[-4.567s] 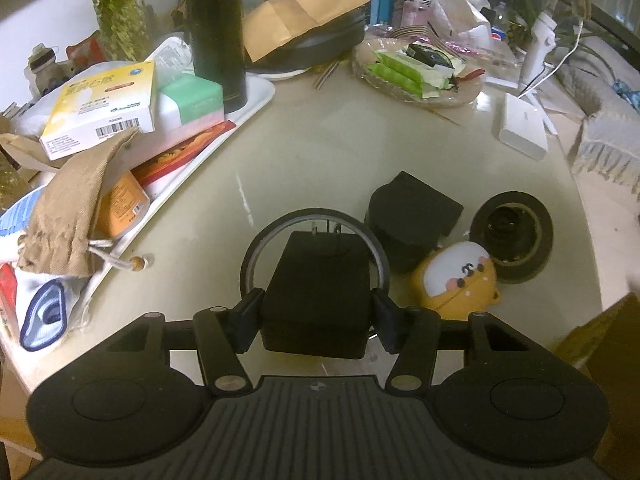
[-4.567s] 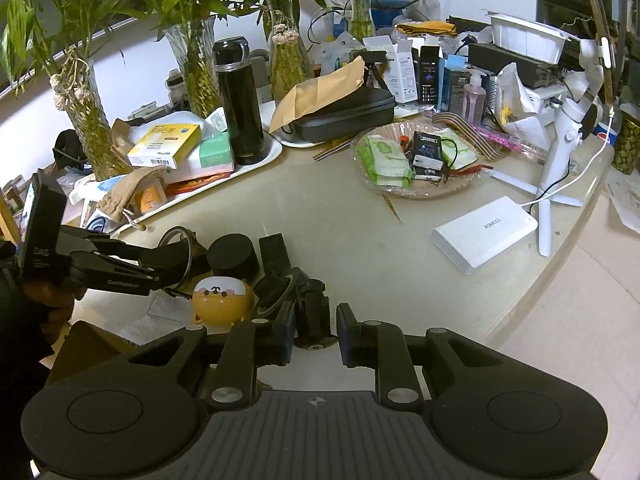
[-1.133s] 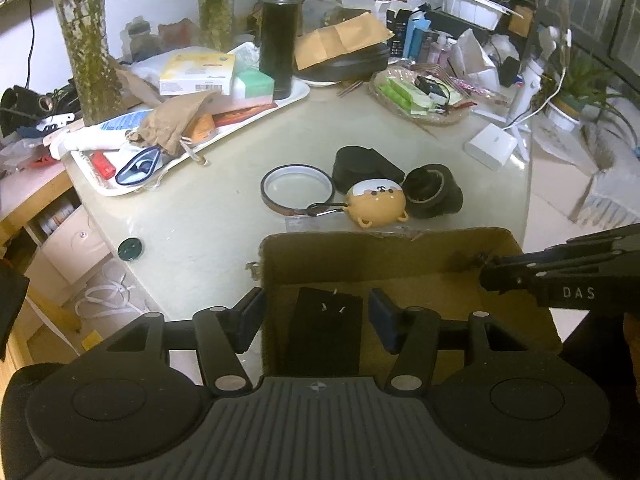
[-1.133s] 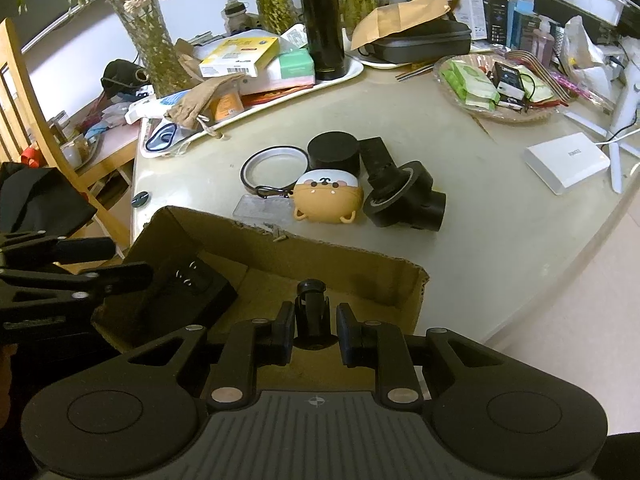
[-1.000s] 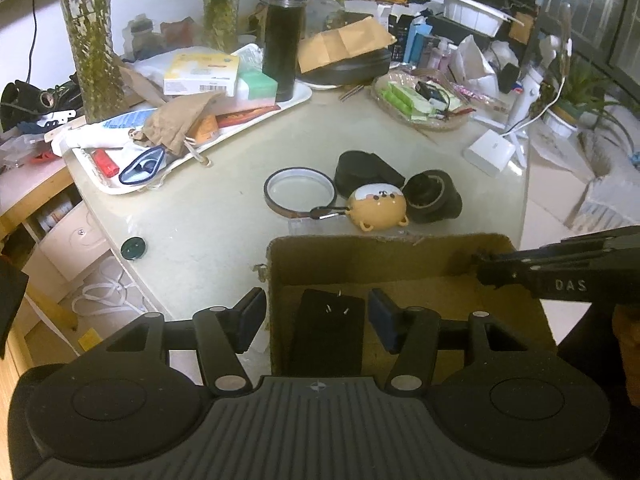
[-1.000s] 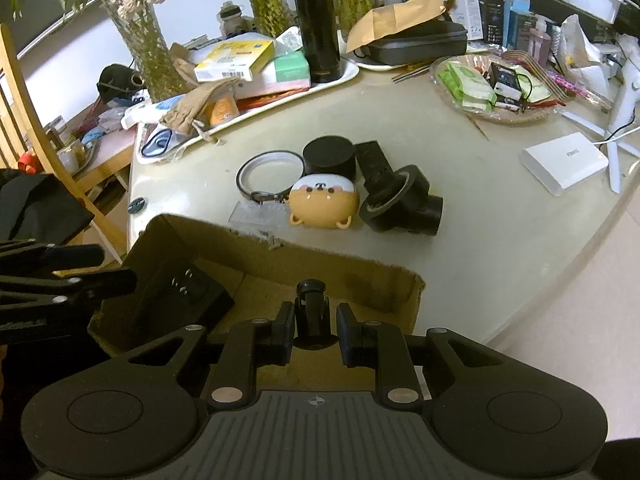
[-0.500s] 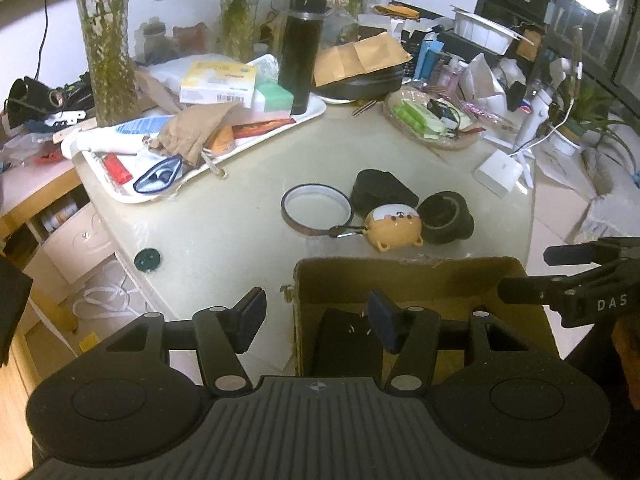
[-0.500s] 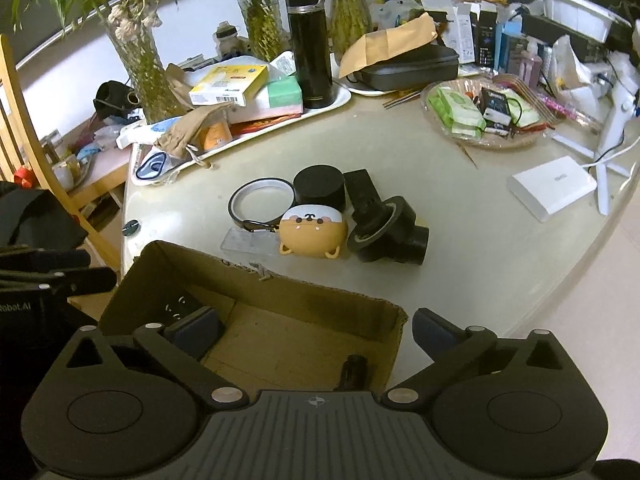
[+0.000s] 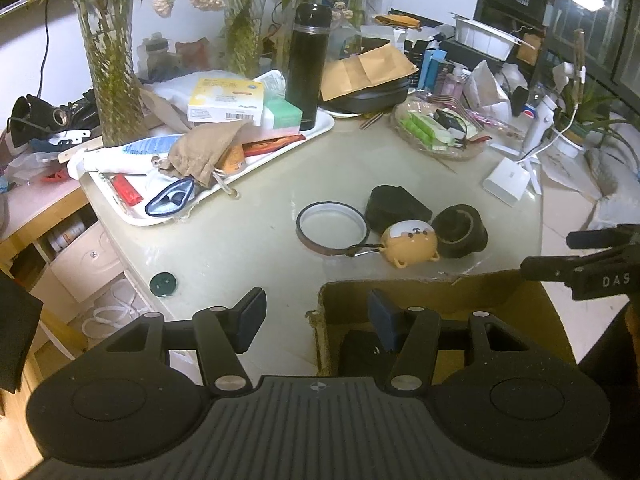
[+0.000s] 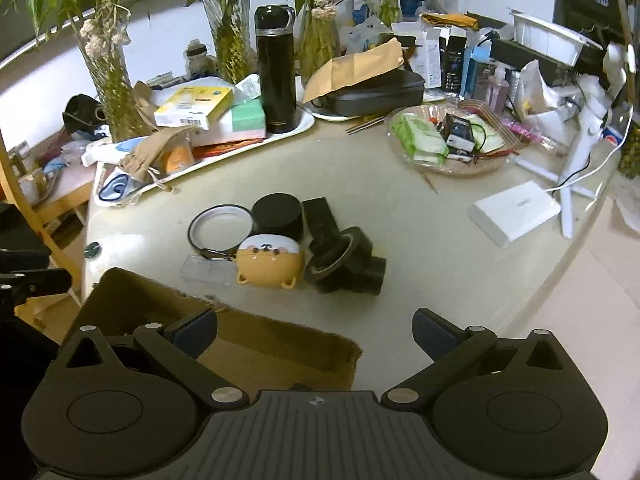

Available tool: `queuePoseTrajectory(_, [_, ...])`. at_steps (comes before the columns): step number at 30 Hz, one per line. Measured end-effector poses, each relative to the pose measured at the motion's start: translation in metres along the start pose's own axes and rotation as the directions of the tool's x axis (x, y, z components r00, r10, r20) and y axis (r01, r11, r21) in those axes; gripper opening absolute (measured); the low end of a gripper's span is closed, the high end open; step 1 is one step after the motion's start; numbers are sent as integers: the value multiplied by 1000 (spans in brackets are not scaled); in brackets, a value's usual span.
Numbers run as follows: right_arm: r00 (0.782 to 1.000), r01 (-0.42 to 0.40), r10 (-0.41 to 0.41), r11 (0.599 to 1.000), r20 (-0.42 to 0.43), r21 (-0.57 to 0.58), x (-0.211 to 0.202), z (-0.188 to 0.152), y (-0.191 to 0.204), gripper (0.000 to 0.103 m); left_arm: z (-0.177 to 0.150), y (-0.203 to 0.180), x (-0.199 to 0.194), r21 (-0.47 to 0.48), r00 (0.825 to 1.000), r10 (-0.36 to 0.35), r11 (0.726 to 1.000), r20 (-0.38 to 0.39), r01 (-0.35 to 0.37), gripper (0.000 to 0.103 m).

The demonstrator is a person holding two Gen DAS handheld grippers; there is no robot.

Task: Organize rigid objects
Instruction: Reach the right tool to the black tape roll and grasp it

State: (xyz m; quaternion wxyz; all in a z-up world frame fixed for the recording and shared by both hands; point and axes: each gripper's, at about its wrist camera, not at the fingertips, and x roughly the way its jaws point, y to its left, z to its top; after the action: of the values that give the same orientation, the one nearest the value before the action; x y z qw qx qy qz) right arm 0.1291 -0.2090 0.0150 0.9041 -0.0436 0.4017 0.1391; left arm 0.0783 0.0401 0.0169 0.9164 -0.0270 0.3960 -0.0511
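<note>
An open cardboard box (image 9: 440, 292) sits below the table's near edge, under both grippers. A black charger (image 9: 360, 350) lies inside it, partly behind my left gripper's right finger. My left gripper (image 9: 316, 314) hangs over the box's left wall, open, nothing between its pads. My right gripper (image 10: 316, 330) is wide open over the box (image 10: 280, 344) and holds nothing. On the table lie a tape ring (image 10: 220, 228), an orange bear-shaped case (image 10: 270, 264), a black cylinder (image 10: 278, 212) and a black round part (image 10: 344, 266).
A white tray (image 9: 320, 128) with boxes and a black flask (image 9: 308, 64) fills the back left, among plant vases. A glass plate (image 10: 448, 140) of packets and a white power bank (image 10: 514, 210) lie to the right. The table edge runs just beyond the box.
My right gripper's jaws have sprung wide and let go of the small black part, which dropped into the box. My left gripper has shifted left, off the charger lying in the box.
</note>
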Motion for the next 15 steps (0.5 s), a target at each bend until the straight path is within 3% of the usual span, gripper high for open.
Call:
queuePoseTrajectory(10, [1000,21,-22,998,-13,-66,9,18,-9,103,6,8,7,-2,1000,-16,1000,-4,16,56])
queuePoseTrajectory(15, [1000,-10,7,996,-30,-91,19,28,-15,103,9,8,13,1,1000,-20,1000,-8,20,56])
